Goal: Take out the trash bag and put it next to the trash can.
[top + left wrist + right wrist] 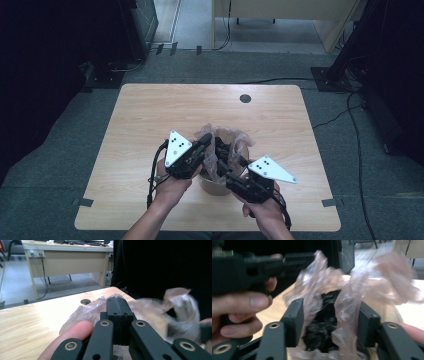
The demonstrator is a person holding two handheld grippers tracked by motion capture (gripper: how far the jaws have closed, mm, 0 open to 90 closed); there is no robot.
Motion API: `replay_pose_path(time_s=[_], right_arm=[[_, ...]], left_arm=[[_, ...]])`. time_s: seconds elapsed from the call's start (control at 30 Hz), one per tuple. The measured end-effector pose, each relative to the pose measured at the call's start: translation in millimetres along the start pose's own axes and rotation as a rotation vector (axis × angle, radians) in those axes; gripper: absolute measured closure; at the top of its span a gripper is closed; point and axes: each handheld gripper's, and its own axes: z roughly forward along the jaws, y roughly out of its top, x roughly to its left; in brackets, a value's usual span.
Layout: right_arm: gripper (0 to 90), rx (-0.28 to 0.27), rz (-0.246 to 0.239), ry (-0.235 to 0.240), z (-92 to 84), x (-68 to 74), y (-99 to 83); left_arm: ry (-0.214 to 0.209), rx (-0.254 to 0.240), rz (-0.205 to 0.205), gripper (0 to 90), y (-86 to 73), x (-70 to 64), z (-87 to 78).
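On the wooden table [150,115], near its front edge, stood a small round container [212,185] lined w/ a thin clear plastic bag [220,137]; dark stuff [322,325] lay inside the bag. Both grippers met over it. Left gripper [117,307] had its jaws pressed together, apparently pinching a fold of the bag's rim on the person's left side — film bunched right at the tips, though the pinch itself wasn't clearly visible. Right gripper [329,322] had jaws apart, straddling the bag's mouth, w/ film draped between them & over the right jaw; not clamped on anything. Judging by that, left was anchoring the rim so right could take the opposite edge, prob. to gather or lift the bag. Film was blurred, so exact contact unclear.
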Motion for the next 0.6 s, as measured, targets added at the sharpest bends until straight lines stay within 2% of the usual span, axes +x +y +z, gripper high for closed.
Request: replay_pose_path(time_s=[0.2, 0.33, 0.4, 0.43, 0.6], right_arm=[[31.7, 0.077, -0.037, -0.043, 22.1, 21.5, -0.2], [29.9, 0.129, -0.052, -0.038, 34.4, 34.3, -0.4], [30.6, 0.142, -0.069, -0.058, 39.9, 39.2, -0.9], [34.9, 0.148, -0.070, -0.065, 42.3, 40.2, -0.9], [76.2, 0.139, -0.078, -0.101, 46.0, 37.7, -0.7]], left_arm=[[-0.004, -0.012, -0.006, 90.0, 2.1, 2.4, -6.6], [-0.001, -0.020, -0.014, 90.0, 4.9, 5.6, -12.4], [0.001, -0.026, -0.015, 90.0, 6.1, 6.1, -15.0], [0.003, -0.028, -0.015, 90.0, 6.3, 6.2, -16.0], [-0.004, -0.049, -0.025, 88.3, 6.0, 9.7, -22.7]])
